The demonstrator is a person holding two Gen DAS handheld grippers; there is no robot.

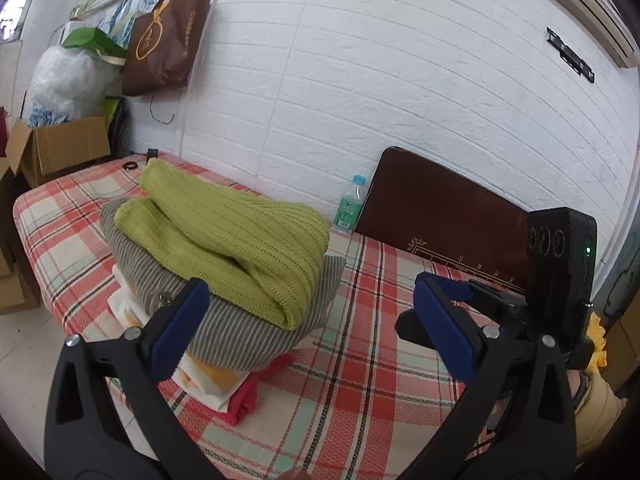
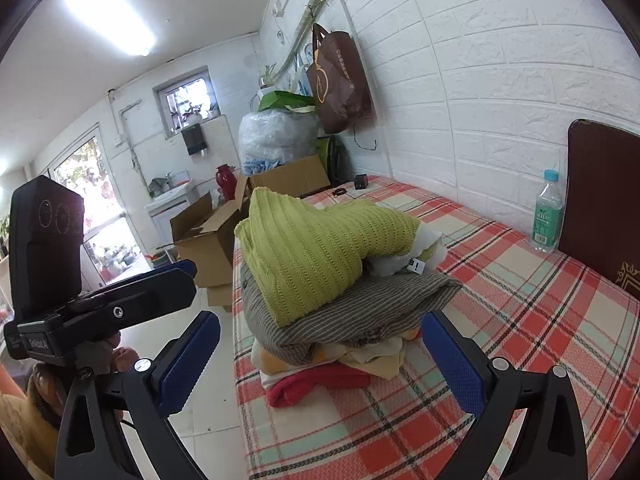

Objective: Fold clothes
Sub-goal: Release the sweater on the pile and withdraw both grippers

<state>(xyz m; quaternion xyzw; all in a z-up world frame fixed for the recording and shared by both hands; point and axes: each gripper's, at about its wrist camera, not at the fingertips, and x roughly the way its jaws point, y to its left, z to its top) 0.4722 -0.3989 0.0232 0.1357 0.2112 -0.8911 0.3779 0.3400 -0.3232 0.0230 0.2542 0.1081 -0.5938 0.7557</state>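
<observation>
Both claws hung empty over the plaid bedspread: the left claw stood with its blue pads wide apart, and the right claw was spread just as wide, neither touching cloth.

From left to right along the bed, an open cardboard box sat at the far left end beside the mattress, with a bulging clear plastic sack piled above it and a brown tote bag hanging on the white brick-pattern wall. Next came the stack of folded clothes, resting on the bedspread near the bed's outer edge. A lime-green knit sweater lay on top, folded but with one end riding up loosely; under it was a grey striped garment, then white and yellow pieces, and a red item at the bottom, against the bedspread. Seen from the right wrist camera, the stack sat just ahead of and between the right claw's pads.

Further right, a clear water bottle with a pale blue cap stood upright by the wall, just beside a dark brown board with gold trim that leaned against the bricks. At the far right, the right claw's black camera housing showed in the left wrist view.
</observation>
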